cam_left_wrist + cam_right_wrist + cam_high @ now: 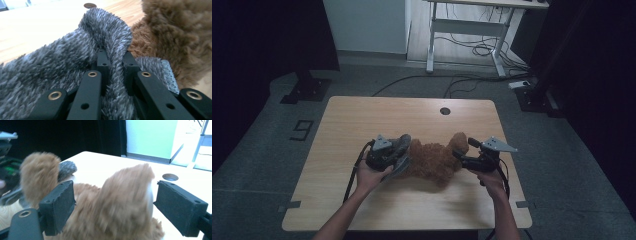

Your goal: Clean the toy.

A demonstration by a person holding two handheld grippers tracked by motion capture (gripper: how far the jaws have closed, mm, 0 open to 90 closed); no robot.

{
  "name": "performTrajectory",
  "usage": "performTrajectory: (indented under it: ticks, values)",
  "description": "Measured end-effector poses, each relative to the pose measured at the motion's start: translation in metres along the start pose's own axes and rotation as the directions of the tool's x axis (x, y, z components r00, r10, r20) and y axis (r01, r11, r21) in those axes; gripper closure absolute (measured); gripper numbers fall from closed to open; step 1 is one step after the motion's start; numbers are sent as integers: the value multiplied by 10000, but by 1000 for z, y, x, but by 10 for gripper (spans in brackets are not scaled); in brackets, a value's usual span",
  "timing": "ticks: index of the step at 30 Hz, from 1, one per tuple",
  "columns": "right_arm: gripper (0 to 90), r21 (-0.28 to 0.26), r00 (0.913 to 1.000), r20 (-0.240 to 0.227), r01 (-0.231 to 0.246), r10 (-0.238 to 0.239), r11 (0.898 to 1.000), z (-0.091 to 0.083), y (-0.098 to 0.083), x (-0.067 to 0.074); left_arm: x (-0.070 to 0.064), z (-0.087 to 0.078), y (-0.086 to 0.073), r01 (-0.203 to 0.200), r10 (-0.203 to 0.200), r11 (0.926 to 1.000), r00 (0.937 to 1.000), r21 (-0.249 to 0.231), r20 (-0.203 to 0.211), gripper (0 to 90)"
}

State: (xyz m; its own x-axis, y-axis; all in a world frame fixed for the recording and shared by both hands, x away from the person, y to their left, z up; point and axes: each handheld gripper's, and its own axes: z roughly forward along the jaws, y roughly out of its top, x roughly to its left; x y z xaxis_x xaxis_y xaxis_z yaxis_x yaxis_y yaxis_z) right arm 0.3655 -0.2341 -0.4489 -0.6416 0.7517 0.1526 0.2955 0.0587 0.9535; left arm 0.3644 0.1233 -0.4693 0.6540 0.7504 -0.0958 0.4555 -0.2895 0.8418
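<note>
Brown plush toy [434, 161] laid on wooden table [362, 120]; grey fuzzy fabric [75, 50] pinched between closed left gripper [115, 62] jaws; right gripper [113, 205] held wide apart, plush limb between.

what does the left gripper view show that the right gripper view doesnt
Left gripper view: its own black fingers shut on a fold of grey fuzzy fabric, seen close up.

Right gripper view: its own fingers open on either side of a raised brown limb, plus the dark curtain and pale wall behind.

Both: the brown plush toy, the grey fabric, the wooden table and its round hole.
</note>
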Motion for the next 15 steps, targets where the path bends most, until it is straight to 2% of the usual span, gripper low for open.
performTrajectory:
  ticks: [3, 4, 6, 8, 12, 15]
  values:
    - [153, 450, 9993, -366, 67, -50, 9990, 4, 1, 0, -4, -4, -5, -114, 114, 9999, 9999, -63, 79, 800]
    - [174, 670, 9980, -605, 244, -203, 9975, 6, -2, 3, -5, -6, -7, -157, 158, 9999, 9998, -70, 128, 800]
    - [183, 1180, 9927, -1114, 601, -469, 9912, 10, -13, 10, -7, -9, -11, -171, 172, 9998, 9996, -35, 217, 800]
    - [185, 1723, 9892, -1371, 747, -512, 9822, 15, -26, 17, -9, -13, -15, -198, 199, 9998, 9994, -29, 293, 799]
    - [241, 2142, 9774, -2113, 384, 79, 9760, 18, -50, 20, -14, -19, -23, -279, 281, 9996, 9989, -51, 384, 798]
    - [317, 2315, 9711, -2380, 368, 199, 9721, 20, -63, 24, -18, -20, -27, -358, 361, 9993, 9986, -77, 374, 797]
